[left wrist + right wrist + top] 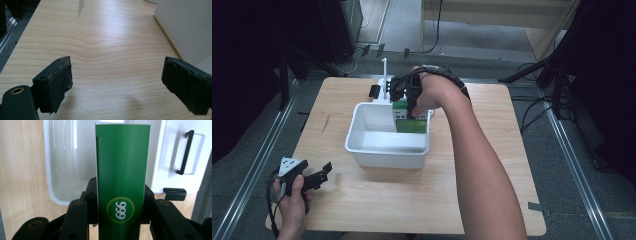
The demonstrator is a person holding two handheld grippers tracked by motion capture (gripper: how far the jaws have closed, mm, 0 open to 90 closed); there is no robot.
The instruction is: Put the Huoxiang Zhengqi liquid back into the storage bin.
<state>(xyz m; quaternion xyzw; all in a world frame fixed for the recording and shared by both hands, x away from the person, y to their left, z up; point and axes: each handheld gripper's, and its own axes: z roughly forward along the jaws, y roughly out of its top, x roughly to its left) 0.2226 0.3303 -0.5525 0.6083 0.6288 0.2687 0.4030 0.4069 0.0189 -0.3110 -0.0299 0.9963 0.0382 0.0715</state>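
A tall green box (122, 170) with a round "999" mark sits between the jaws of my right gripper (120, 202), which is shut on its sides. In the high view this gripper (412, 107) points down and holds the green box (411, 125) at the far right corner of a white plastic bin (387, 157), its lower end inside the rim. The bin's inside (70, 165) looks bare beneath it. My left gripper (324, 172) rests low over the table near the front left corner. Its jaws (117, 85) stand wide apart with only wood between them.
A white unit with a black handle (186, 152) stands just behind the bin, with a thin white post (384, 75) rising from it. The bin's wall (185, 27) is to the right of the left gripper. Metal rails run along both table sides.
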